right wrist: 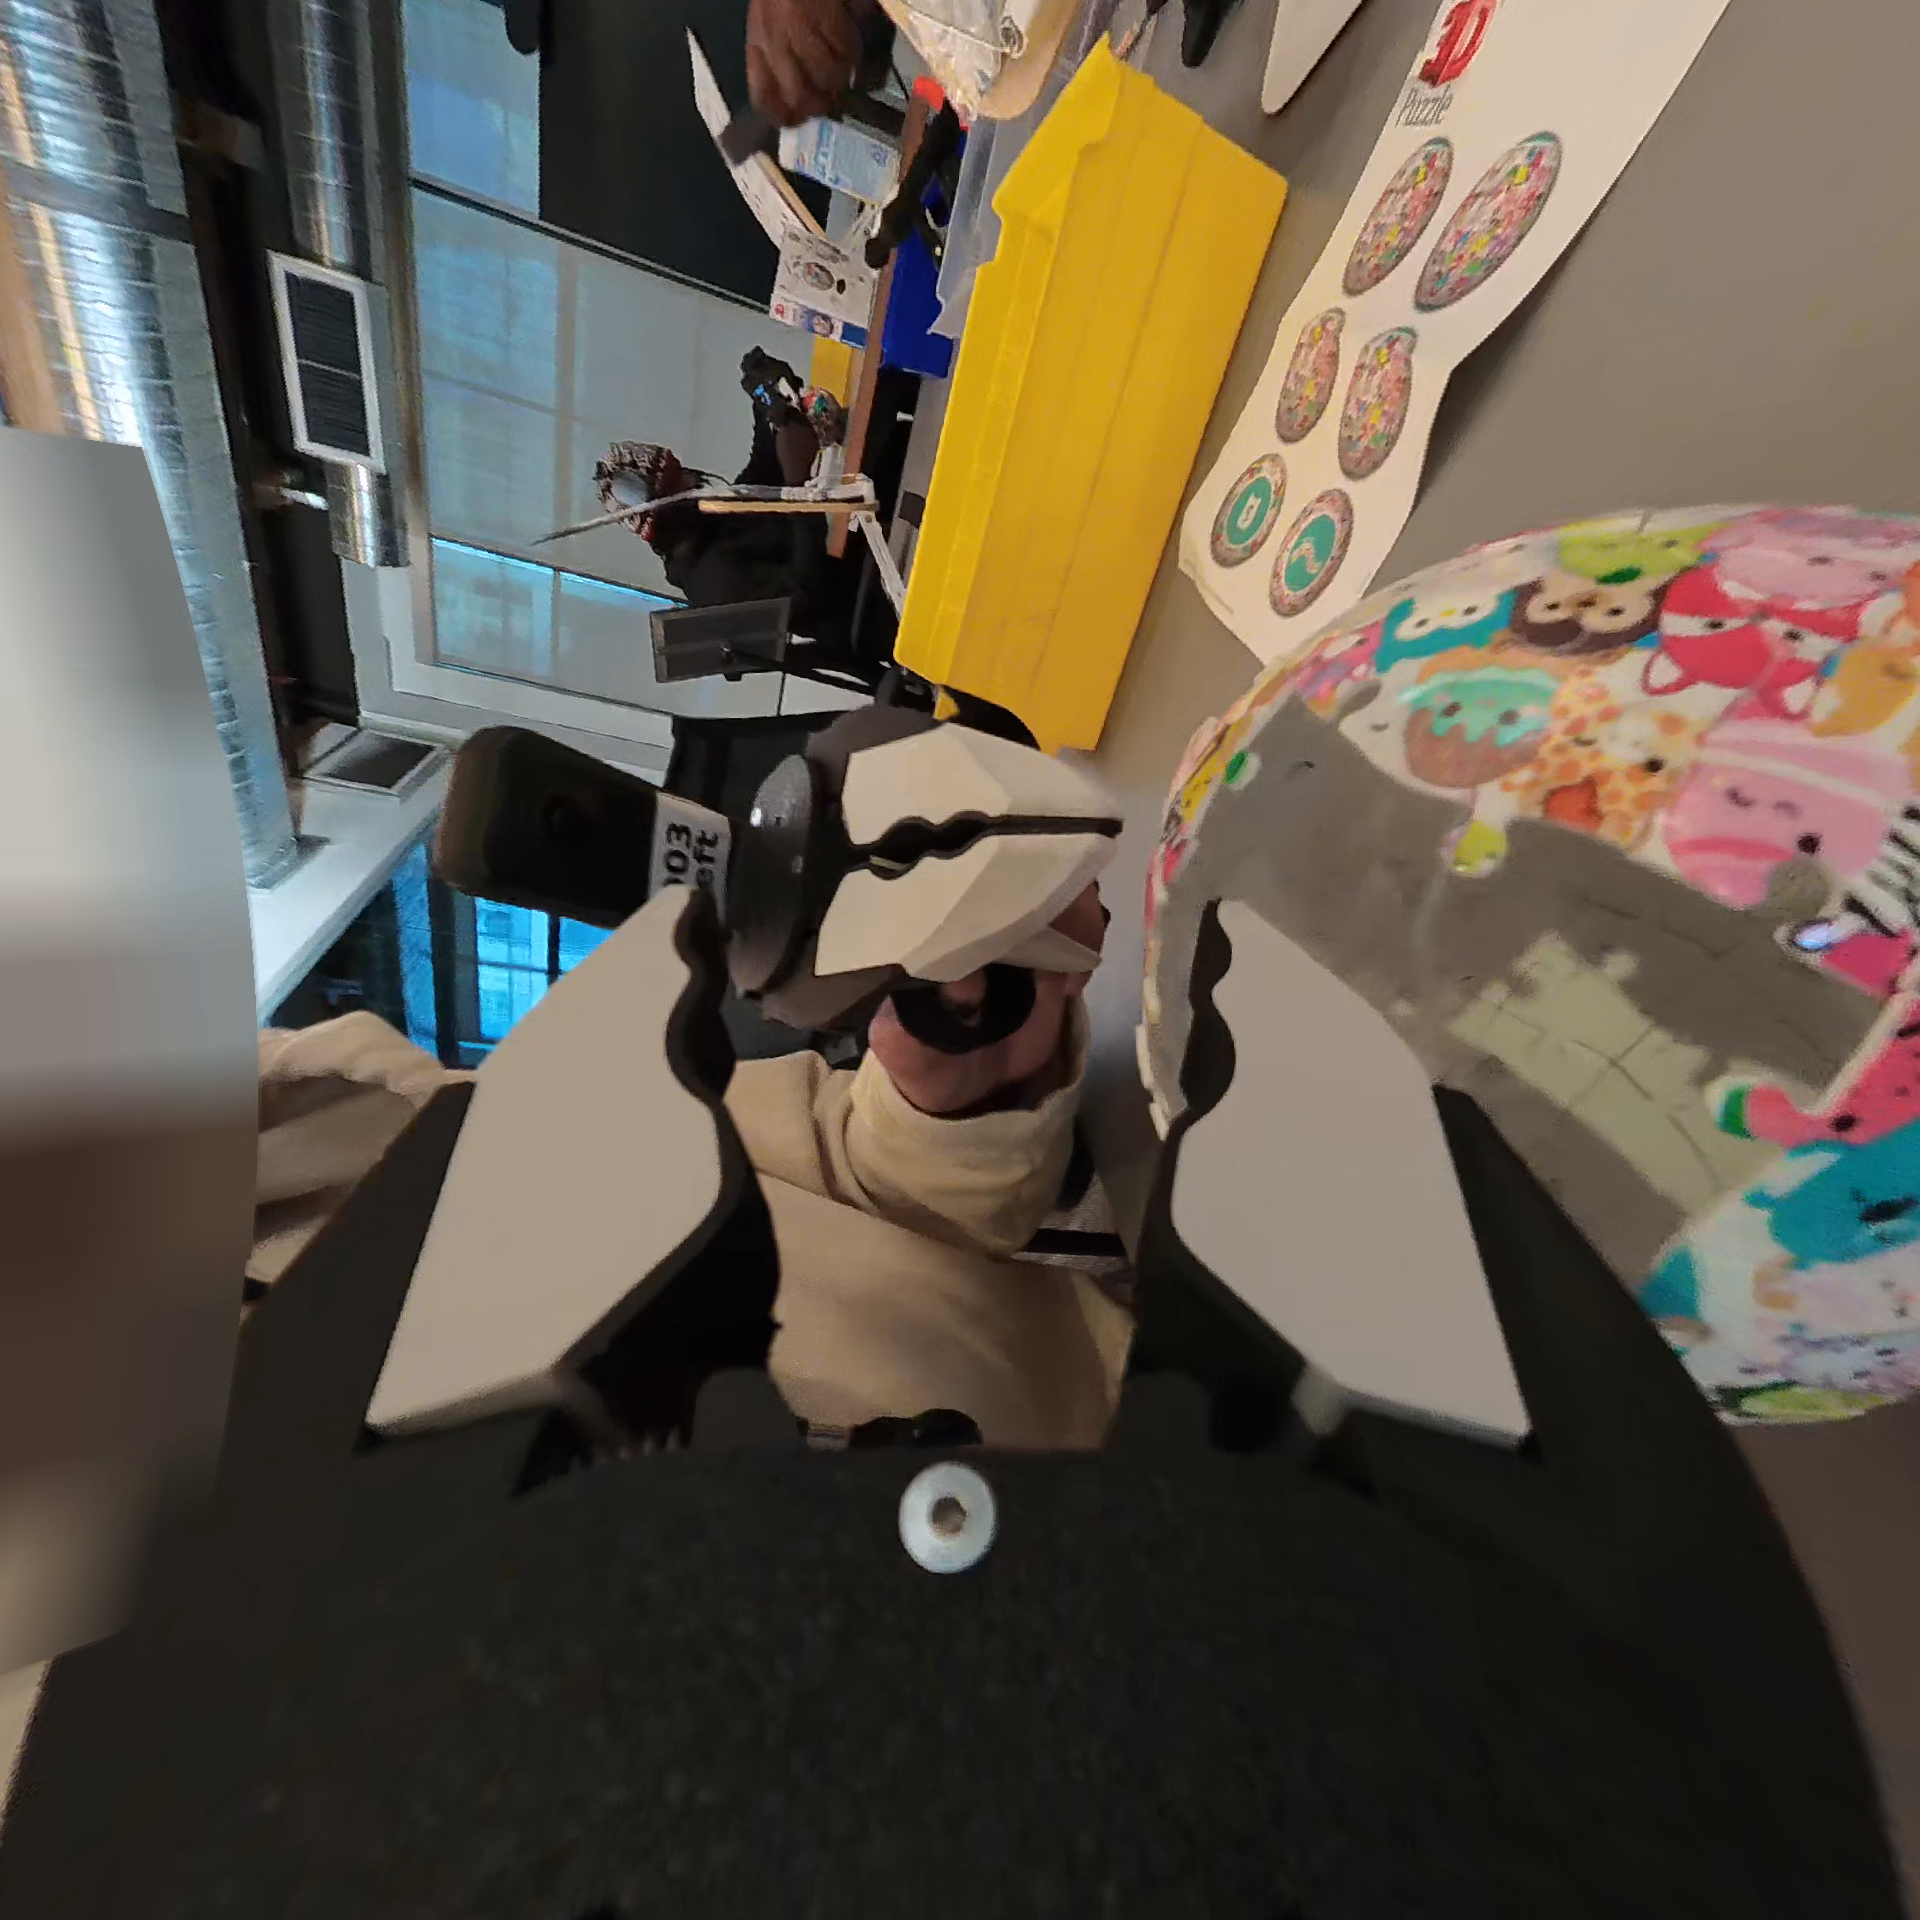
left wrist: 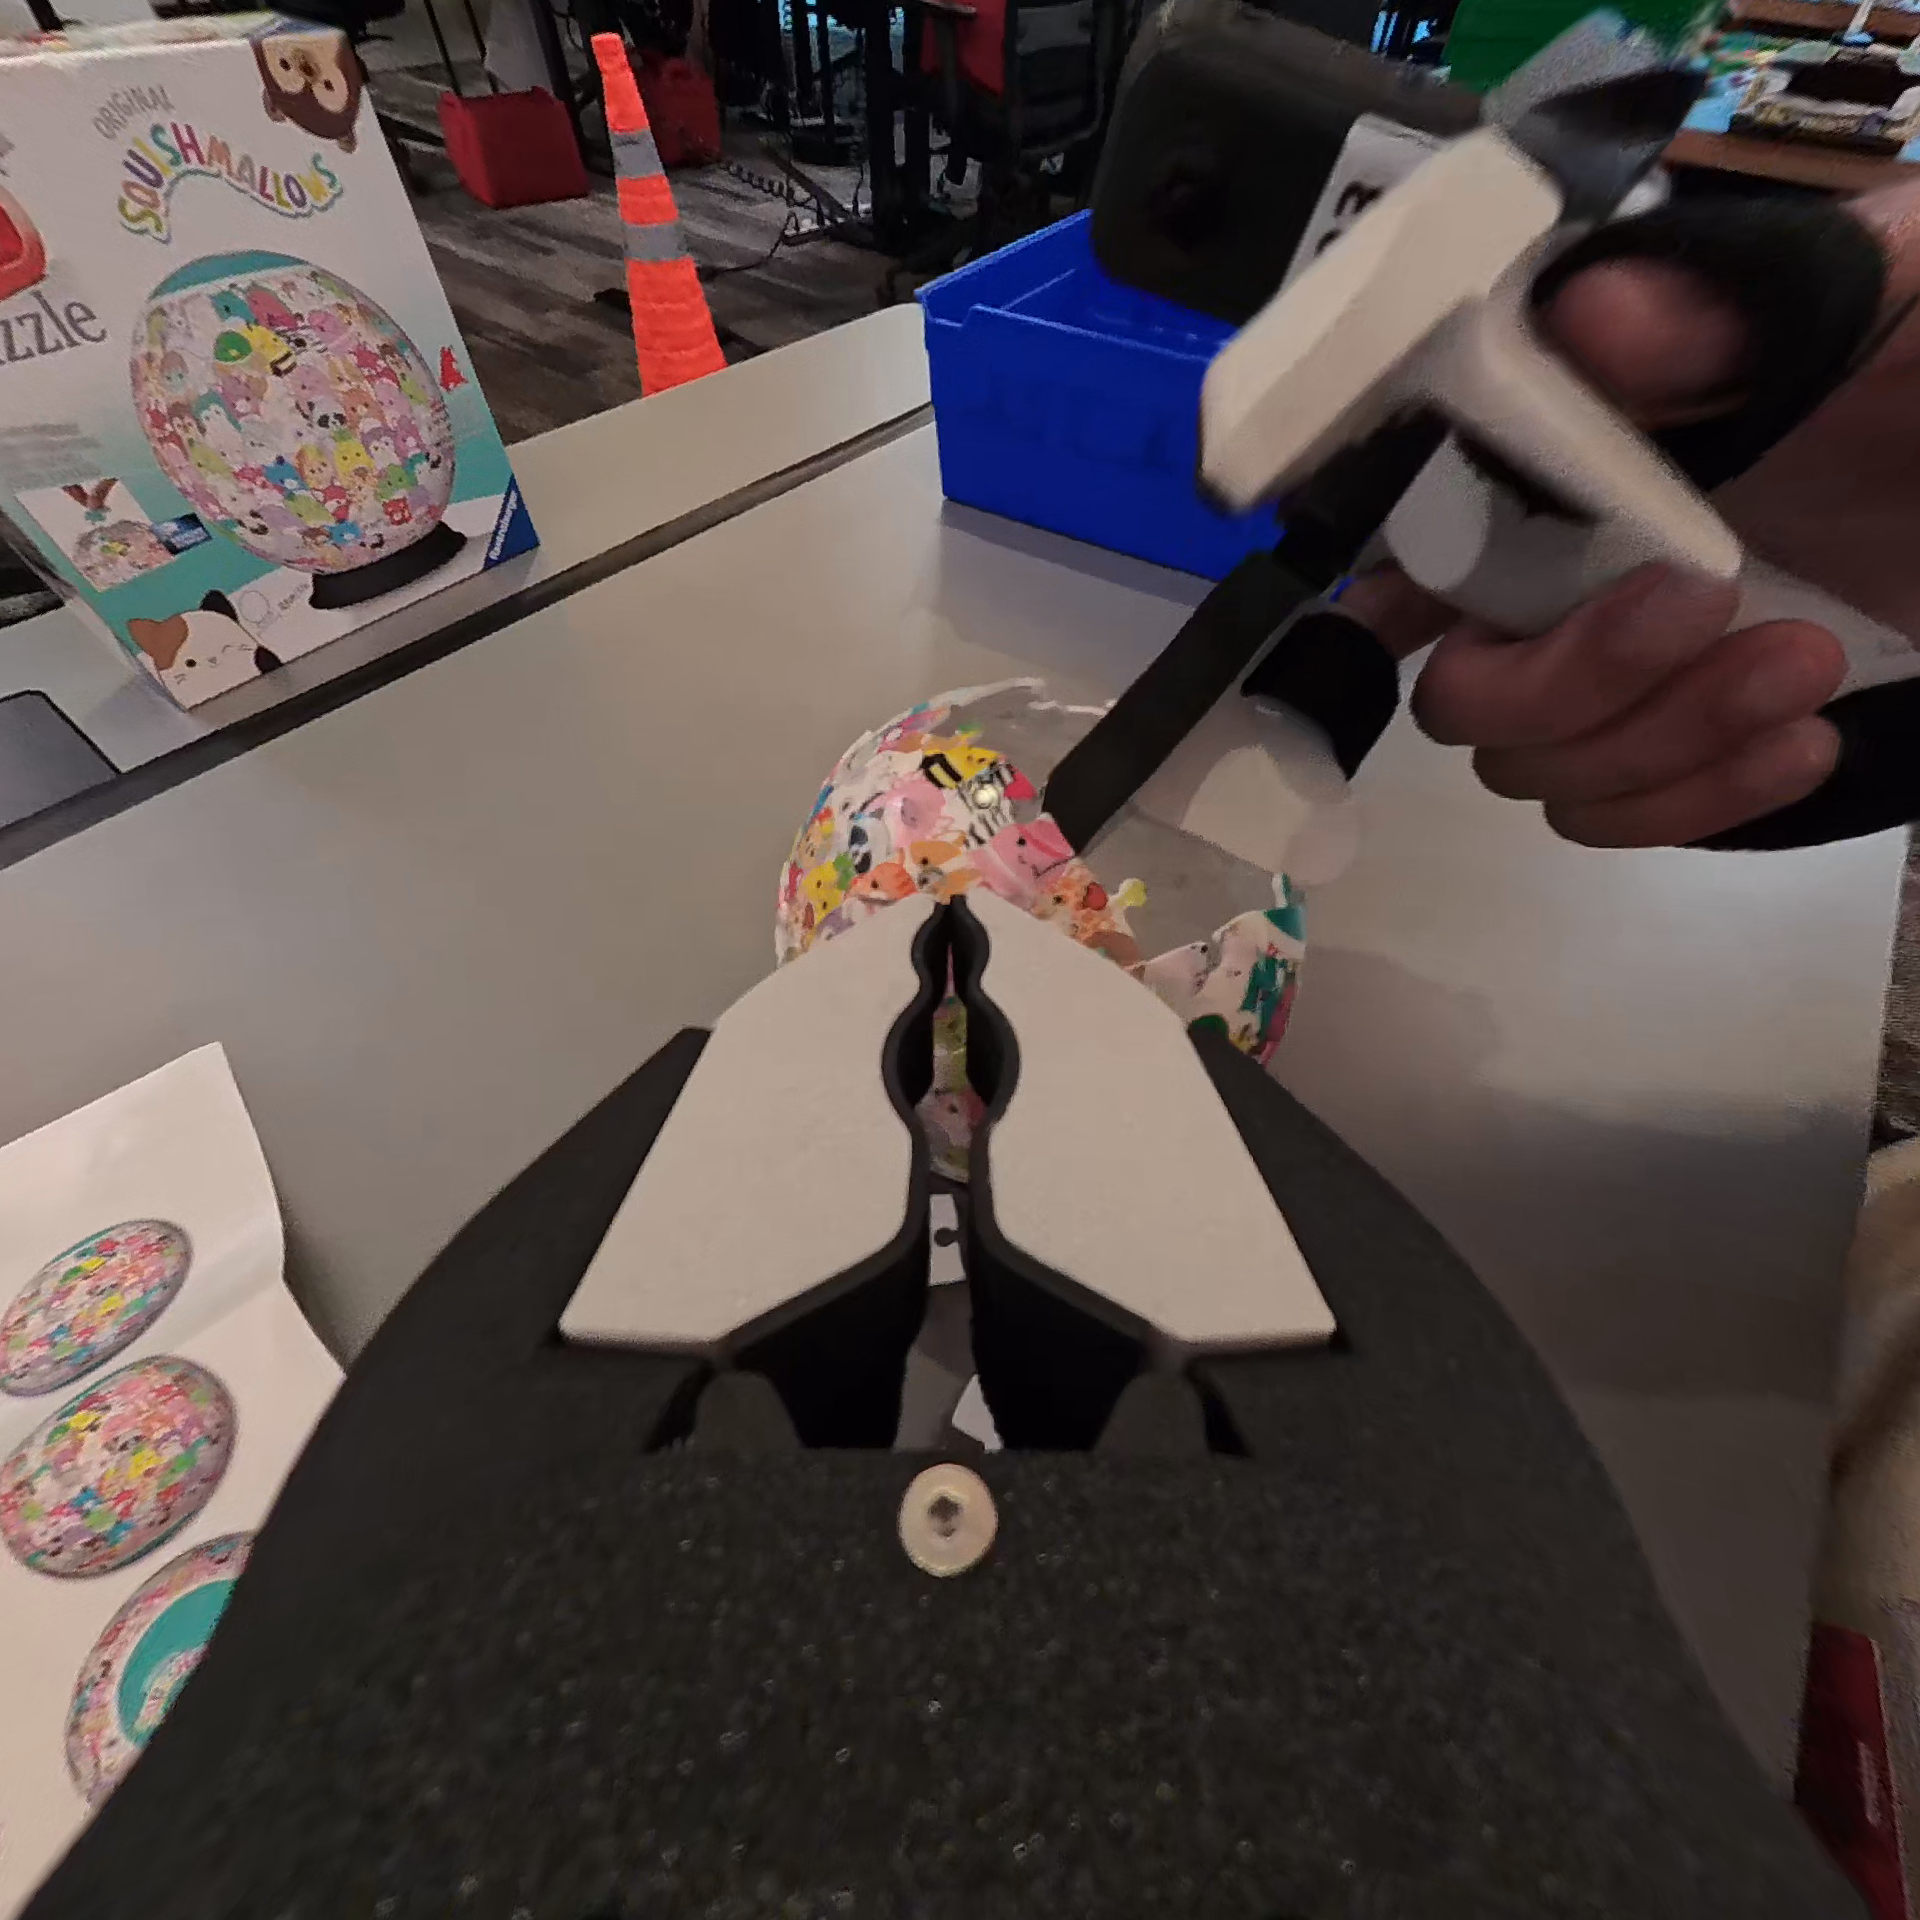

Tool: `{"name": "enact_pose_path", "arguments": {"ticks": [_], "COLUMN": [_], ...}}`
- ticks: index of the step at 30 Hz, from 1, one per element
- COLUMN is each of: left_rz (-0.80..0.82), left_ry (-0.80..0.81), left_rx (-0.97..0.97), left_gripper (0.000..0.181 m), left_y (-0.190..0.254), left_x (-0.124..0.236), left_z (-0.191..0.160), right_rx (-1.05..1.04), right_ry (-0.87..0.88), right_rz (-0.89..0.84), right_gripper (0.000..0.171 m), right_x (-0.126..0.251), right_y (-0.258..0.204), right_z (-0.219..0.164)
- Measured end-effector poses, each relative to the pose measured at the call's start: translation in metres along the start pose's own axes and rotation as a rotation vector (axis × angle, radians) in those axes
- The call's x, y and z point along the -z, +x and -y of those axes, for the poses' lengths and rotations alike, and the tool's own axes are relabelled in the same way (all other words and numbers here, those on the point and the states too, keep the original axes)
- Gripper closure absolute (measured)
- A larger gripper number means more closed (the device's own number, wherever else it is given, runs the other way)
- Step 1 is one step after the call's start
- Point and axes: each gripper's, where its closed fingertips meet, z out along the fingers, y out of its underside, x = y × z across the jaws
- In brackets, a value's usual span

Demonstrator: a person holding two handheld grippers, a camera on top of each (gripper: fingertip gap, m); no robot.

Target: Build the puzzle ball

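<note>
The half-built puzzle ball (left wrist: 935, 831) sits on the grey surface (left wrist: 520, 883) toward its middle, its open side showing a grey inner face. The left hand-held gripper (left wrist: 951, 920) has its fingers pressed together just in front of the ball, with a thin pale piece seeming to show between them in the right wrist view, while the right hand-held gripper (right wrist: 951, 966) is spread wide, one finger (right wrist: 1299, 1143) reaching into the ball's opening. A blue bin (left wrist: 1070, 405) stands at the far edge, the puzzle box (left wrist: 239, 364) beyond the far left, and a printed sheet (left wrist: 125, 1351) at the near left edge.

puzzle ball (left wrist: 935, 831) on table (left wrist: 520, 883) | box (left wrist: 260, 343) behind-left | bin (left wrist: 1070, 416) behind
</note>
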Motion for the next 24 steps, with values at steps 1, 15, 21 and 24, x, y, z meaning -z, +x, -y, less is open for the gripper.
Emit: {"name": "enact_pose_path", "arguments": {"ticks": [1, 15, 21, 24], "left_rz": [0.008, -0.13, -0.164, -0.168], "left_ry": [0.0, 0.025, 0.025, 0.024], "left_rx": [0.0, 0.124, 0.098, 0.088], "left_gripper": [0.181, 0.181, 0.181, 0.181], "left_y": [-0.001, -0.009, -0.007, -0.006], "left_x": [-0.001, -0.01, -0.01, -0.01], "left_z": [-0.001, 0.003, 0.001, 0.002], "right_rx": [-0.015, -0.187, -0.209, -0.227], "right_ry": [0.021, 0.121, 0.138, 0.129], "right_rz": [0.016, 0.115, 0.121, 0.158], "right_gripper": [0.083, 0.057, 0.059, 0.062], "right_x": [0.002, -0.007, -0.005, -0.008], "right_y": [-0.002, -0.018, -0.013, -0.016], "right_z": [0.003, 0.021, 0.022, 0.022]}}
